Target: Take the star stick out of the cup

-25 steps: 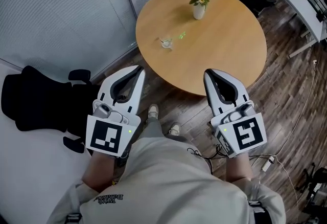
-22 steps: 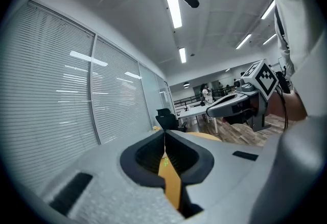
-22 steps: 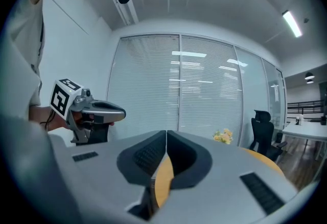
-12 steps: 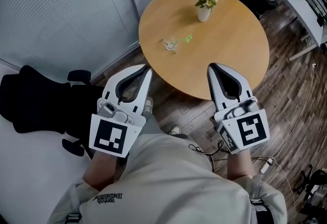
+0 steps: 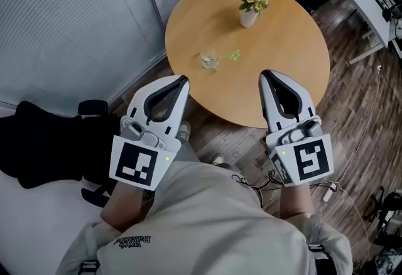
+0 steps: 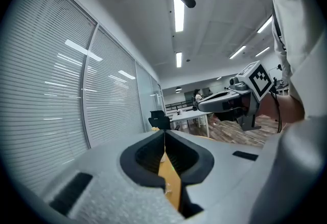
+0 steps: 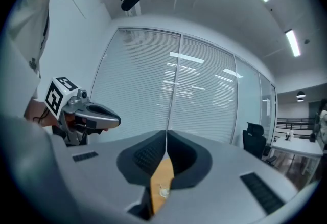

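Star stick [image 5: 230,54] leaning from the clear cup [image 5: 209,61] on the round tabletop [image 5: 282,48], upper centre of frame; left gripper [image 5: 181,80] and right gripper [image 5: 267,73] below, jaws pressed together, empty.

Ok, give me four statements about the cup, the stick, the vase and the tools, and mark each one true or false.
1. The star stick sits in the cup. True.
2. The left tool grips the stick. False: it is shut on nothing, apart from the cup.
3. The right tool is open. False: its jaws are together.
4. A vase of flowers stands on the table. True.
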